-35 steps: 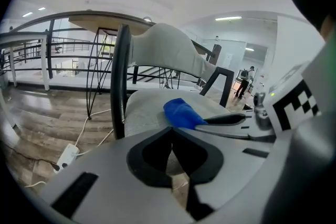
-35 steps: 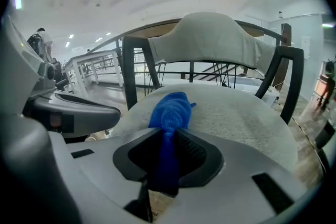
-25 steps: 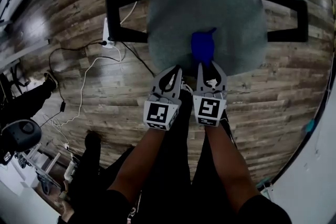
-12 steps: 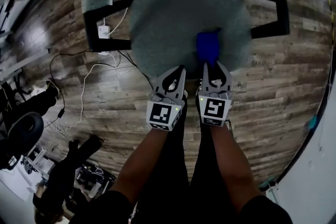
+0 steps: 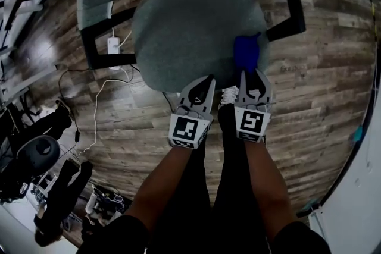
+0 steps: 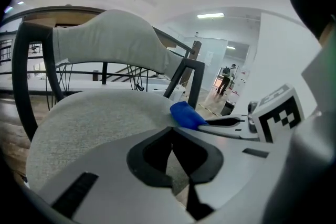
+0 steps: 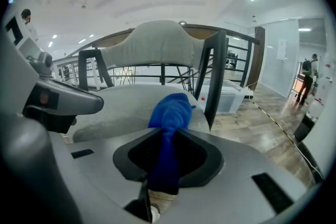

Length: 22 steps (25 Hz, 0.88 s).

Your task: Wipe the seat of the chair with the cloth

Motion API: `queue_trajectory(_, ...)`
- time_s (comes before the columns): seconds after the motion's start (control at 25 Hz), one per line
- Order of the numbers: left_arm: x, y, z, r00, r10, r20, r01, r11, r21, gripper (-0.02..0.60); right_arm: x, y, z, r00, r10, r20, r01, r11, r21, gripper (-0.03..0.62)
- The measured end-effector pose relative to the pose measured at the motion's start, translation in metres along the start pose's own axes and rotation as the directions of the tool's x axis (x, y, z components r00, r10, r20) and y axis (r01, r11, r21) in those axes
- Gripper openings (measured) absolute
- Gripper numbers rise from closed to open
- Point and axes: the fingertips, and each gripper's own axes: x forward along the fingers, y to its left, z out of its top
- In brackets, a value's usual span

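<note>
Right claw [image 5: 253, 72] forward, cloth [image 5: 246, 52] on seat [image 5: 190, 27].

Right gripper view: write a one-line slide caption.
Right gripper, shut on the blue cloth, at the edge of the grey chair seat.

The seat [image 5: 190, 33] of the chair is covered in grey woven fabric, matt and finely grained (the weave is seen best in the left gripper view). The cloth [image 5: 246, 52], at 4 o'clock on the seat, is seen as a soft, matt, bright blue textile. The frame [image 5: 296, 6] is finished in smooth black; metal or plastic cannot be told. The left gripper [image 5: 206, 80] and right gripper [image 5: 247, 73] are moulded in smooth pale grey plastic with matt black linings. The floor [image 5: 321, 86] is laid in grained wood planks, glossed by a reflection at 10 o'clock.
</note>
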Motion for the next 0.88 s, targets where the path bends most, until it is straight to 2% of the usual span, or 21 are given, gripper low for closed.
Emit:
queue_trajectory(0.16, 0.007, -0.01, 0.005, 1.0, -0.014, 0.002, 0.014, 1.0, 0.009, 0.006, -0.003, -0.025, -0.002, 0.999, -0.04, 0.019, 0.04, 0.999, 0.007, 0.091)
queue_trajectory(0.24, 0.009, -0.014, 0.007, 1.0, -0.021, 0.0, 0.021, 1.0, 0.016, 0.006, -0.004, -0.037, -0.008, 0.998, -0.062, 0.01, 0.062, 0.998, 0.007, 0.091)
queue_trajectory(0.4, 0.009, -0.017, 0.01, 1.0, -0.023, -0.001, 0.023, 0.999, 0.027, 0.006, -0.005, -0.056, -0.014, 0.995, -0.1, -0.021, 0.101, 0.992, 0.07, 0.091)
queue_trajectory(0.6, 0.004, -0.017, 0.015, 1.0, -0.015, 0.007, 0.014, 0.999, 0.035, 0.006, -0.004, -0.073, -0.019, 0.99, -0.132, -0.039, 0.135, 0.988, 0.074, 0.091)
queue_trajectory(0.72, -0.007, -0.013, 0.022, 1.0, -0.004, 0.02, 0.003, 0.999, 0.037, 0.006, -0.012, -0.074, -0.006, 0.992, -0.128, -0.01, 0.128, 0.989, 0.076, 0.091)
queue_trajectory(0.88, -0.018, -0.007, 0.045, 0.999, 0.012, 0.051, -0.013, 1.0, 0.012, 0.006, -0.027, -0.065, 0.033, 0.993, -0.08, 0.081, 0.077, 0.996, 0.042, 0.091)
